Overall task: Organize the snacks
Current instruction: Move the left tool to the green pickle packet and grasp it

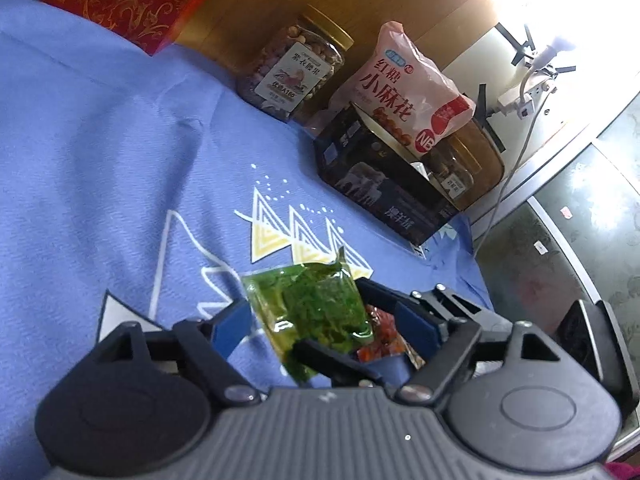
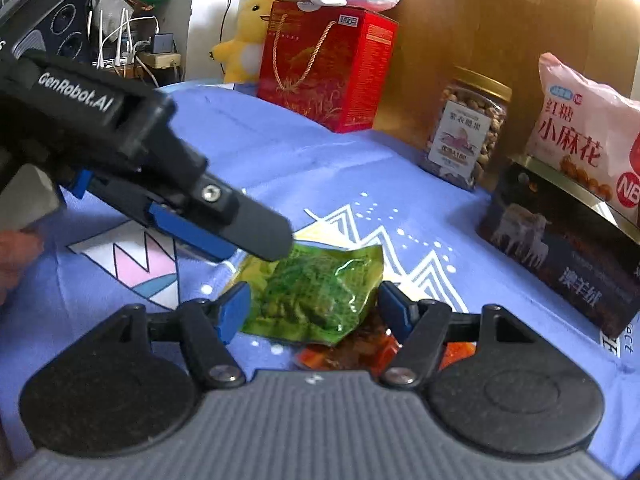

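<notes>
- The pale-blue cloth with white and yellow mountain prints (image 2: 320,168) covers the counter; everything sits on it, and I'll place the rest against the green packet near its middle.
- A tall red cardboard gift box with a gold cord handle (image 2: 326,68) stands well beyond the green packet, against the wooden wall.
- A dark rectangular carton printed with sheep (image 2: 560,248) lies off to the right of the packet, with a pink plastic bag of twisted dough snacks (image 2: 580,136) resting on top, probably stacked to save room.
- A clear plastic jar of nuts with a gold lid (image 2: 466,128) stands upright behind the packet, just beside the carton.
- The left gripper (image 2: 256,242) reaches in from the left; its fingers sit at the packet's far-left corner, and I cannot tell whether they are spread or pinching it.
- The right gripper (image 2: 312,308) hovers low, fingers spread wide either side of the packet, gripping nothing.
- The flat, glossy green sealed snack packet (image 2: 316,296) lies on the cloth, partly overlapping a small red-orange snack packet (image 2: 344,354) nearer the right gripper.
</notes>
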{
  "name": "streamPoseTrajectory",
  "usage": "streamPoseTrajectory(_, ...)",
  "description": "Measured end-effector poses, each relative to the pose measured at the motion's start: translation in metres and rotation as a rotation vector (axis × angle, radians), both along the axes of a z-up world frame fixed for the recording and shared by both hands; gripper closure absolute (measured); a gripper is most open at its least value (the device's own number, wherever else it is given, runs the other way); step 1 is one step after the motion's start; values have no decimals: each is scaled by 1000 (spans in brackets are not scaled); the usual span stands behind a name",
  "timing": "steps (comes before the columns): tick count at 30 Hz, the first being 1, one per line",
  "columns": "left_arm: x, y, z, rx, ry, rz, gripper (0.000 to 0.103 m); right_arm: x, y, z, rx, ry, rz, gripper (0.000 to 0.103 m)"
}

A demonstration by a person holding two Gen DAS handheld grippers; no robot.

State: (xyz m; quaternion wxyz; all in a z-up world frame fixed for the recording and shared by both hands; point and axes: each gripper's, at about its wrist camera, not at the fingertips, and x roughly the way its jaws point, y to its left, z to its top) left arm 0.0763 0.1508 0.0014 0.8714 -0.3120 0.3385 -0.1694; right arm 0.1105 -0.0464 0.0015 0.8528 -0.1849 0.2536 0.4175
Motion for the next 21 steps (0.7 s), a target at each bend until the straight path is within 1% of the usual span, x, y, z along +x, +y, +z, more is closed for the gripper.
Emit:
streamPoseTrajectory(1,0,-1,0,3,-5,0,20,0,0,0,8,6,-11,34)
streamPoseTrajectory(2,-1,-2,0,5,-10,-1,18,-1,0,0,17,6,-21,41)
streamPoseTrajectory(3,-2,-3,0,6,-15,-1,17,-4,0,1,26,2,-28,43)
streamPoseTrajectory(5,-3,-4,0,7,-22,-1,15,-7,-1,1,47,0,-47,51)
streamPoseTrajectory(6,-3,-5,0,8,-24,0,15,-8,-3,2,60,4,-55,52)
streamPoseTrajectory(7,-3,-5,0,8,-25,-1,15,-9,-5,3,77,15,-63,55)
streamPoseTrajectory(8,-3,-4,0,7,-25,-1,15,-9,-9,4,98,27,-74,60)
streamPoseTrajectory(9,-3,-4,0,5,-25,-1,15,-10,-13,6,121,48,-76,61)
streamPoseTrajectory(11,-4,-4,-1,2,-26,0,15,-10,-23,8,167,99,-76,67)
streamPoseTrajectory(13,-4,-5,-1,5,-27,1,15,-9,-34,7,206,171,-78,68)
streamPoseTrajectory(17,-6,-9,0,27,-39,0,14,2,-47,-3,290,355,-96,69)
streamPoseTrajectory(19,-7,-11,0,44,-46,0,14,7,-49,-4,321,413,-105,70)
streamPoseTrajectory(21,-8,-13,1,54,-50,0,14,10,-51,-4,343,453,-110,71)
